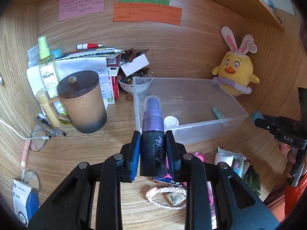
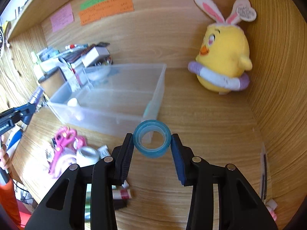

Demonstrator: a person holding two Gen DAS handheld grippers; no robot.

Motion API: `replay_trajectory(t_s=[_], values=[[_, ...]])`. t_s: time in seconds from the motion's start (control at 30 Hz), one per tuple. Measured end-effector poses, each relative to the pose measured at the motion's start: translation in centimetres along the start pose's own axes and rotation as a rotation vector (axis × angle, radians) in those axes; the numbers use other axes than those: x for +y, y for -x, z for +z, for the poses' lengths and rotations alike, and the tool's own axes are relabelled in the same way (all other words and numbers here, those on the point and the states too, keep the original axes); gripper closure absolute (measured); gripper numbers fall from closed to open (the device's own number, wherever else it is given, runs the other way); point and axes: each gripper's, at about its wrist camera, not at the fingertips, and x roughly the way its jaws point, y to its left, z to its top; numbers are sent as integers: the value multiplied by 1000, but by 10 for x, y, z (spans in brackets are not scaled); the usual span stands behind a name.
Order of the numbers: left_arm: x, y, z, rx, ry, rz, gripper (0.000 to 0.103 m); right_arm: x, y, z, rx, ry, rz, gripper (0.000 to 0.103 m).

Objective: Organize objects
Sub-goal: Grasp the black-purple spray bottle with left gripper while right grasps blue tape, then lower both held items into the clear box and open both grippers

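Clear plastic bin (image 1: 191, 103): holds a white cap and a teal item.
Left gripper (image 1: 153, 149): clamped on setting-spray bottle (image 1: 152, 143), bin at 12 o'clock.
Right gripper (image 2: 152, 143): closed on blue tape roll (image 2: 152, 138), bin at 11 o'clock.
Remaining: pink scissors (image 2: 64, 136) and small clutter on the desk.

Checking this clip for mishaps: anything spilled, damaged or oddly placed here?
Nothing spilled or damaged. The left gripper holds the spray bottle upright, and the right gripper holds the blue tape roll, near the clear bin. The desk is just cluttered.
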Motion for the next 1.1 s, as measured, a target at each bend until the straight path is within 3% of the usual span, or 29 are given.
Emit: replay_trajectory(t_s=[0.3, 0.6, 0.83, 1.1], values=[[2, -39, 30, 75, 1, -14, 78, 29, -13, 38, -39, 74, 36, 67], [-1, -75, 46, 156, -43, -30, 78, 45, -72, 61, 90, 101, 112, 67], [-8, -97, 50, 198, -75, -22, 78, 57, -112, 63, 189, 141, 113, 67], [-10, -104, 49, 219, -89, -28, 78, 66, -130, 63, 227, 168, 91, 67]])
